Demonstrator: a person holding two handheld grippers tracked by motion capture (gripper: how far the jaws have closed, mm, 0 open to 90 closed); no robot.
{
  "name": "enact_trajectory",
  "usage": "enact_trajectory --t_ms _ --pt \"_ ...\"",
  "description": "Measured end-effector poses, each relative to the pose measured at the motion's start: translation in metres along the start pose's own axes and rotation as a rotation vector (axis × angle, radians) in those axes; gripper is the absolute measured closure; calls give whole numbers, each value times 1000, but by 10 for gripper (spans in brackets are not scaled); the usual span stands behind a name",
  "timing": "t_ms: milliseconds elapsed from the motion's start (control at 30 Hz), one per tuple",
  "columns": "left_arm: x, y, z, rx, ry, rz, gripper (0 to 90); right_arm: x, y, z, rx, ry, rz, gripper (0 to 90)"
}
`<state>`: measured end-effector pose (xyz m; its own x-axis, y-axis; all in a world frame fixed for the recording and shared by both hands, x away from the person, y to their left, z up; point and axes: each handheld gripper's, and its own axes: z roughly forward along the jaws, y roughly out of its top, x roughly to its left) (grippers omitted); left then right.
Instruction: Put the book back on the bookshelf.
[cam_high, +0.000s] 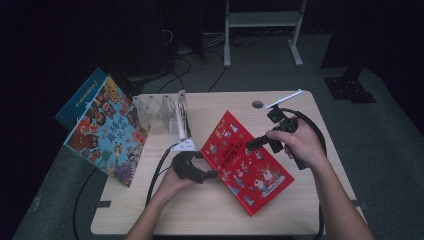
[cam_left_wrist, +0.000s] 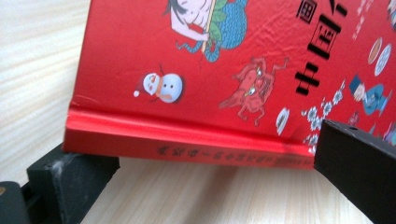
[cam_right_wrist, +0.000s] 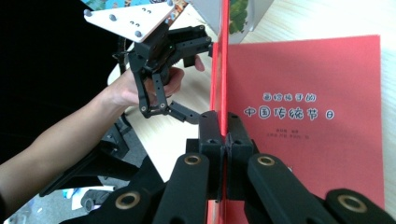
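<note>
The right gripper (cam_right_wrist: 226, 154), clamped on the red book's (cam_high: 245, 162) cover (left gripper (cam_high: 210, 174) open at its spine), long axis diagonal.

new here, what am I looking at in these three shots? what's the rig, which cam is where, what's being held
There is no robot: a person holds a hand-held gripper in each hand, each carrying its own camera. The high view looks down on the table from above the person's side. The other two views look along each gripper's black jaws.

On the table lies a red picture book. A clear book stand sits further back. A colourful book leans at the table's left edge, with a blue book behind it.

The right hand-held gripper is shut on the edge of the red book's front cover, raised enough to show the title page. The left hand-held gripper sits at the book's spine with its jaws open.
</note>
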<state>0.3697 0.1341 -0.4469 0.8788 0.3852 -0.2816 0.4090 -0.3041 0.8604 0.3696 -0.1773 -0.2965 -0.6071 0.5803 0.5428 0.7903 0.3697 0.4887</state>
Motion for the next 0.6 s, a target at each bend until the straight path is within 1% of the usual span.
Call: enact_trajectory --t_ms 67,133,233,333,433,567,600 --pt "0 3 -4 -21 -7 -6 0 0 -1 -1 -2 4 -5 878" --pt "0 7 -8 -27 -7 -2 0 0 -3 -2 -9 12 -11 879" --pt "-1 12 -12 -35 -10 9 0 2 -5 -4 -16 17 -32 879" --pt "-1 16 -15 -39 -9 11 0 3 -8 -5 -23 17 -60 879" --pt "-1 21 -20 -54 -13 15 0 3 -10 -5 -34 22 -86 878" --pt "-1 28 -24 -69 -6 16 0 3 -12 -5 -45 31 -108 878" --pt "-1 30 -26 -65 -6 21 0 4 -13 -5 -48 36 -110 878"
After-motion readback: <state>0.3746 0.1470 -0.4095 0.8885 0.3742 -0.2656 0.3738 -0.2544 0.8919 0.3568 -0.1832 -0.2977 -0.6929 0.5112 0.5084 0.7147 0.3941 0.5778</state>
